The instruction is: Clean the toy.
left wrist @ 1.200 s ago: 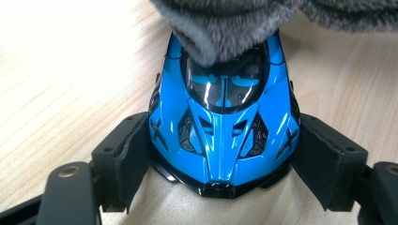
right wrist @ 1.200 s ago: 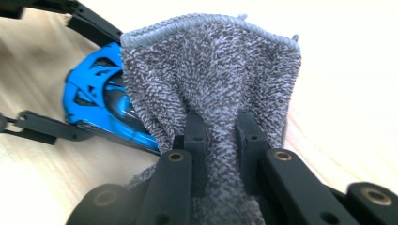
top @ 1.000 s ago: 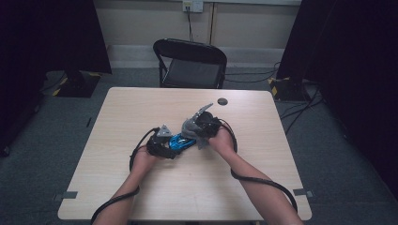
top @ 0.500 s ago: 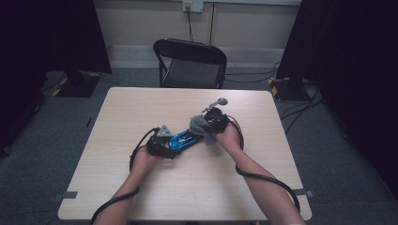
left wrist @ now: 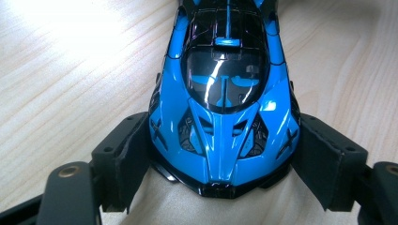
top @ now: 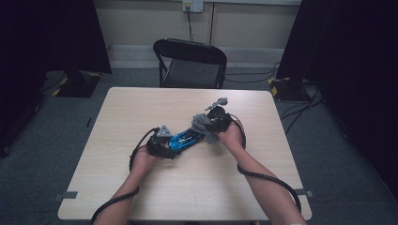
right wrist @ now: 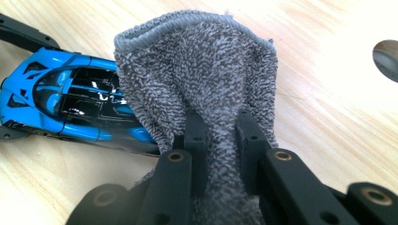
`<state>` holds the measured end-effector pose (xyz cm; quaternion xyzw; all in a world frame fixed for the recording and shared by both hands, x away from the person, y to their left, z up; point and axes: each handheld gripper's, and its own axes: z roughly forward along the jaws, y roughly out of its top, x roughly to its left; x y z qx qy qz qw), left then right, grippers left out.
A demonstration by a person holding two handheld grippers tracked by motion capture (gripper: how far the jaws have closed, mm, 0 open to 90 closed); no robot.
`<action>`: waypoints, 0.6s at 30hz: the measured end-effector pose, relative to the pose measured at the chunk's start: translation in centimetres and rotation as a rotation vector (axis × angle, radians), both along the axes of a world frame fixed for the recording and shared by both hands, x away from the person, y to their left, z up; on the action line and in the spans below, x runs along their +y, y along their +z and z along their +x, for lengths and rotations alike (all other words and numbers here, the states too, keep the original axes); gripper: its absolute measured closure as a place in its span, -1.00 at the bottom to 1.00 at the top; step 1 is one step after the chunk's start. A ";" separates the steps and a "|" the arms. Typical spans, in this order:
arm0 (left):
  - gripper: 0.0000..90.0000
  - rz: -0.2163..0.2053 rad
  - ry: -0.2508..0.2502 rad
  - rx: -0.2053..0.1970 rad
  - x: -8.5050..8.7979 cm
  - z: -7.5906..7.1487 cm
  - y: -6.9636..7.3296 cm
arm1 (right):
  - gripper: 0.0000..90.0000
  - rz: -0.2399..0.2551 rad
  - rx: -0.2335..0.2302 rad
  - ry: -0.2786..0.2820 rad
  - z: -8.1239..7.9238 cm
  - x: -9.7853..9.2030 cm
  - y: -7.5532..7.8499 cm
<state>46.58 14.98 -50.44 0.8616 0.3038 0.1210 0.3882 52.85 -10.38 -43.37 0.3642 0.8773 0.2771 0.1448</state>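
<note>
A glossy blue and black toy car [top: 186, 138] lies on the wooden table [top: 141, 108], near its middle. My left gripper [top: 165, 143] is shut on one end of it. In the left gripper view the car [left wrist: 225, 70] sits between the two black pads [left wrist: 124, 154], which press on its sides, with the gripper's midpoint [left wrist: 225, 136] over the car's end. My right gripper [top: 207, 127] is shut on a grey terry cloth [top: 202, 123] at the car's other end. In the right gripper view the cloth [right wrist: 202, 61] bunches up over the gripper [right wrist: 220, 124], and the car [right wrist: 70, 105] lies to its left.
A black folding chair [top: 190, 63] stands behind the far edge of the table. A round dark object [right wrist: 387, 58] lies on the wood at the right edge of the right gripper view. Cables trail from both grippers along the person's forearms.
My right gripper has carried the cloth along the car toward its far right end. The left gripper and the car have stayed put.
</note>
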 end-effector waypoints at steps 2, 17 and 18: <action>-0.48 0.002 0.000 -0.001 0.0 0.0 0.0 | 0.74 -0.006 0.000 -0.006 0.2 -0.2 0.1; -0.48 0.000 0.007 -0.001 0.1 -0.2 0.0 | 0.75 -0.004 -0.001 -0.047 0.8 -1.8 0.6; -0.48 0.000 0.007 -0.001 0.1 -0.2 0.0 | 0.75 -0.002 -0.001 -0.049 0.8 -1.8 0.7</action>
